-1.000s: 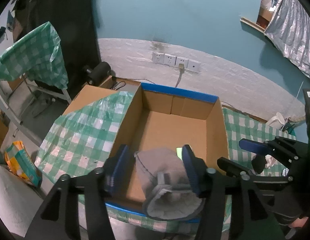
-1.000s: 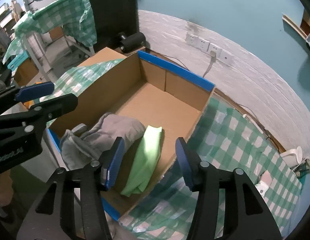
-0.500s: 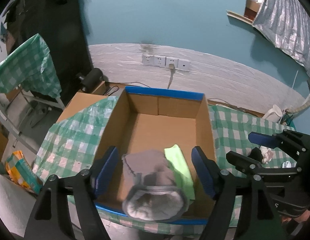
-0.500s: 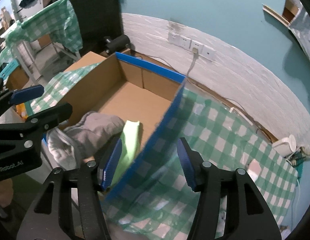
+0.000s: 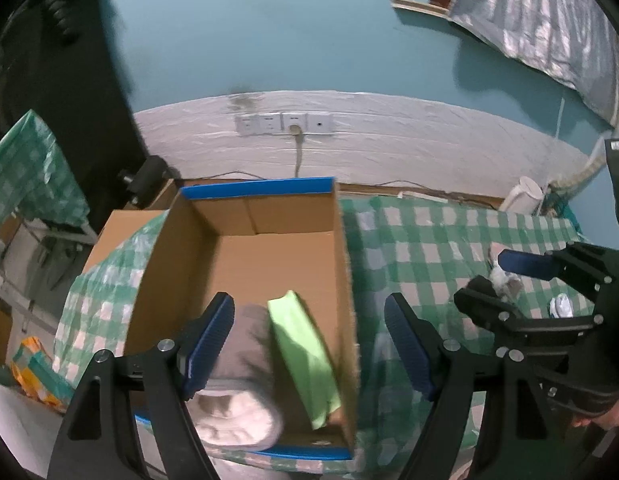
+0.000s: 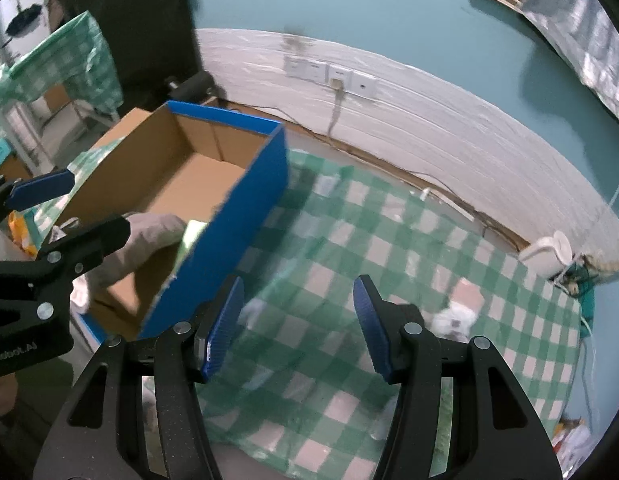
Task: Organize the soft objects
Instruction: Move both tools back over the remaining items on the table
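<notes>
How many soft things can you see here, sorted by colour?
Grey: 1, the grey garment in the cardboard box
Green: 1, the green cloth beside it in the box
White: 2, small white bundles on the checked tablecloth
Total: 4

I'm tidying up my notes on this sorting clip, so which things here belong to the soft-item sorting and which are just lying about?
Belongs to the job:
- cardboard box
- grey garment, in the box
- green cloth, beside it in the box
- small white soft item on the checked tablecloth
- left tool, right tool, both empty

Just lying about:
- wall sockets
- white holder
- orange bag
</notes>
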### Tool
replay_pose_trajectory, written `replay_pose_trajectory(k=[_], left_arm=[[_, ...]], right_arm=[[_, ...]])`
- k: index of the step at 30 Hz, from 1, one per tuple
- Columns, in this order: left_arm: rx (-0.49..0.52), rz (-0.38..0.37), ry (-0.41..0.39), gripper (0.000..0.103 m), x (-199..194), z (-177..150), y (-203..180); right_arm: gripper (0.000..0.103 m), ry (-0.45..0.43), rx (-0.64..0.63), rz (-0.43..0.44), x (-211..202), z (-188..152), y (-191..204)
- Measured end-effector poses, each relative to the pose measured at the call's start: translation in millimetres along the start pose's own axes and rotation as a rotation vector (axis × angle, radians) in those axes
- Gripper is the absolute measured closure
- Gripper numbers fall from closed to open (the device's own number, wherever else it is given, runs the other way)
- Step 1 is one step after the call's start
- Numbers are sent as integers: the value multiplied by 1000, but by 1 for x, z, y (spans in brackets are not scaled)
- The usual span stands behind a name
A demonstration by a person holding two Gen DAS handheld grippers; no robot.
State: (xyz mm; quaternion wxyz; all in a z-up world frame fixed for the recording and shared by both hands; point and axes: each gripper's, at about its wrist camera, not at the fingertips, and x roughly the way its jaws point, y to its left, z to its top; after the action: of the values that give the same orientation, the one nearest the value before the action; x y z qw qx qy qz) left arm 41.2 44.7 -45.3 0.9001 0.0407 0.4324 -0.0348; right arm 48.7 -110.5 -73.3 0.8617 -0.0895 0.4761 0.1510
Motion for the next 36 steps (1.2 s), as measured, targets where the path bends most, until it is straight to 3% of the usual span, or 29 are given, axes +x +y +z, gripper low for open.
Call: replay_pose_trajectory(k=[36], left_arm=[[252, -56, 12, 22, 16, -8, -147]], right_arm=[[46, -15, 238, -165, -48, -88, -151]])
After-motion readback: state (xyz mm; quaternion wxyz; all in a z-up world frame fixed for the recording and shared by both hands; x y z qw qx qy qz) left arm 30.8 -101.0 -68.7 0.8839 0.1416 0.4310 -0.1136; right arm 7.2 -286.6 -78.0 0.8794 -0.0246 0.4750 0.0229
